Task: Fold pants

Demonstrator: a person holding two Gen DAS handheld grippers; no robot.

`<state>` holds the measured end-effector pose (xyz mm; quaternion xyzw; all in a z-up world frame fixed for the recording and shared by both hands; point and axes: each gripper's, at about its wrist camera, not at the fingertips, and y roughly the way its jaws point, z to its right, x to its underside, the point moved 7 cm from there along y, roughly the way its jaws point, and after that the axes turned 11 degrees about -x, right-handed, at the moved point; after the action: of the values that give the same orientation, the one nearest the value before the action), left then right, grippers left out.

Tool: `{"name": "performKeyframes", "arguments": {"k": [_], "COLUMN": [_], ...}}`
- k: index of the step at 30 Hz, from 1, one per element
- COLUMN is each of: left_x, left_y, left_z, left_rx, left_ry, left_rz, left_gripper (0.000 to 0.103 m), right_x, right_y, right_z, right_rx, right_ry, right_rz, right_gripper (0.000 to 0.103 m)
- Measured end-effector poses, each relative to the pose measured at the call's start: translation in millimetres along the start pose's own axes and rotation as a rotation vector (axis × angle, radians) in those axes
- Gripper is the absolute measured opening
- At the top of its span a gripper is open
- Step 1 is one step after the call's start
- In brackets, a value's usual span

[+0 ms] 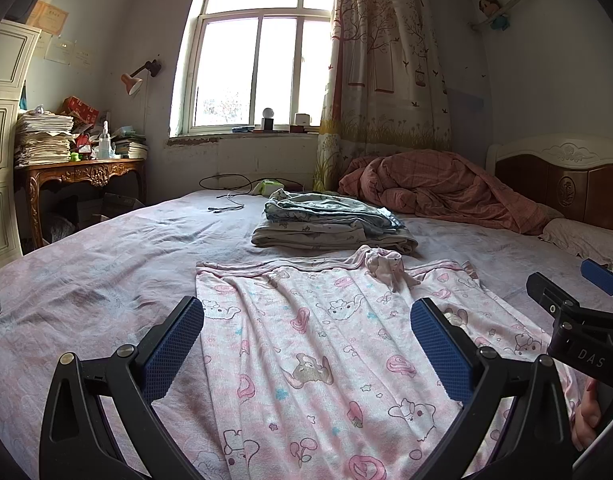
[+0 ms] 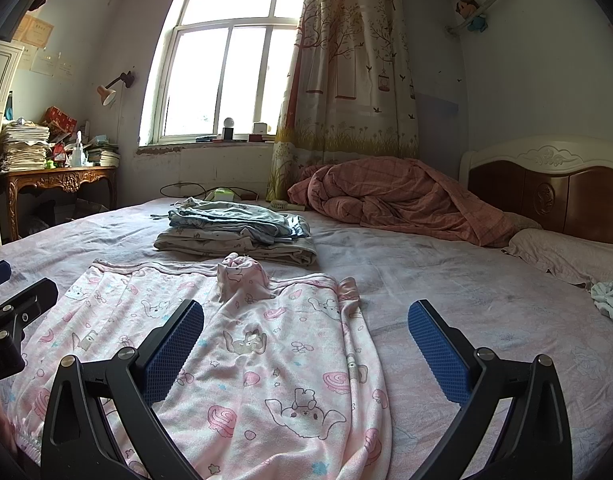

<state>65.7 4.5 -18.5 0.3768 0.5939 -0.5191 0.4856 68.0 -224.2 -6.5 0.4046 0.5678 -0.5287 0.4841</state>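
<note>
Pink cartoon-print pants [image 1: 306, 360] spread flat on bed sheet [image 1: 86, 280], filling lower centre of both views, waistband toward frame top, a bunched lump of fabric [image 1: 384, 266] at waistband. Left gripper [image 1: 306, 344] low in frame over pants, jaws spread wide, nothing pinched. Right gripper [image 2: 306, 344] same: jaws wide apart, over right edge of pants, empty. Folded clothes stack [image 1: 330, 224] just beyond waistband, mid frame. Rumpled pink quilt [image 1: 438, 188] upper right by headboard [image 1: 566, 184]. Window [image 1: 258, 68] top centre, curtain [image 1: 386, 60] right of it. Cluttered wooden desk [image 1: 82, 172] at left edge.
</note>
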Motion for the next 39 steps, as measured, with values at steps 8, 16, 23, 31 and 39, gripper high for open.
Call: {"name": "performKeyframes", "arguments": {"k": [8,16,23,31,39], "left_x": [0.0,0.0,0.7,-2.0,-7.0], "left_y": [0.2,0.2,0.6,-3.1,-10.2], "left_z": [0.3,0.5,1.1,-5.5,-18.7], "left_rx": [0.001,0.0,0.0,-0.038,0.004], "left_ry": [0.003,0.003,0.004,-0.018,-0.068], "left_rz": [0.0,0.001,0.0,0.003,-0.034], "left_gripper": [0.103,0.103,0.103,0.103,0.103], "right_x": [0.1,0.0,2.7,5.7,-3.8], "right_y": [0.1,0.2,-1.9,-7.0,-23.3], "right_z": [0.1,0.1,0.4,3.3,5.4], "right_rx": [0.0,0.0,0.012,0.017,0.029], "right_ry": [0.0,-0.001,0.003,-0.008,-0.01], "right_rz": [-0.001,0.0,0.003,0.023,0.053], "right_gripper": [0.103,0.103,0.103,0.103,0.103]}}
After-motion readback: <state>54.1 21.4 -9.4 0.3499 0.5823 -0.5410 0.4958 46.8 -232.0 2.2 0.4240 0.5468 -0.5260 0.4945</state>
